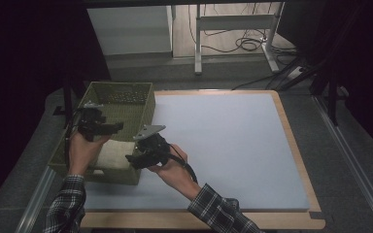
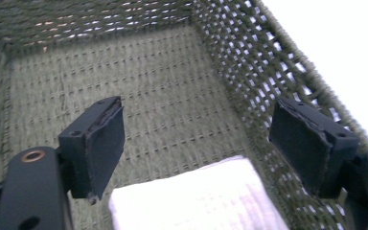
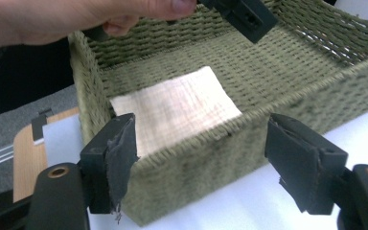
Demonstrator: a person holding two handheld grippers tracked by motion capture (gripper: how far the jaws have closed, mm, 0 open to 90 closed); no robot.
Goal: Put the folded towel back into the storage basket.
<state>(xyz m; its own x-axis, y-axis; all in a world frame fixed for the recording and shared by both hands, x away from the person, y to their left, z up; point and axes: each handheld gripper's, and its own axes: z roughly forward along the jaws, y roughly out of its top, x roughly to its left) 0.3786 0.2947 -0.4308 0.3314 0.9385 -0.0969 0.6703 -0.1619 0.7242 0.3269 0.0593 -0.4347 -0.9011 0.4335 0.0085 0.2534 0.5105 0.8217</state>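
Observation:
A green woven basket (image 1: 122, 86) stands at the left edge of the white mat. A folded white cloth (image 1: 113, 154) lies flat on its bottom at the near end. My left gripper (image 1: 114, 127) hovers over the basket's middle, open and holding nothing. Its view looks down into the basket (image 2: 139, 72), with the cloth (image 2: 196, 199) below my open left gripper (image 2: 200, 136). My right gripper (image 1: 132, 160) is beside the basket's near right wall, open. Its view has the wall (image 3: 211, 158) between the open jaws of my right gripper (image 3: 201, 148) and the cloth (image 3: 172, 108) beyond.
The white mat (image 1: 223, 145) covers a wooden board (image 1: 291, 141) and spreads wide to the right of the basket. The other hand (image 3: 76, 19) and its jaw (image 3: 247, 14) hang over the basket's far side. Desk legs (image 1: 198, 43) and cables (image 1: 245, 43) lie beyond the table.

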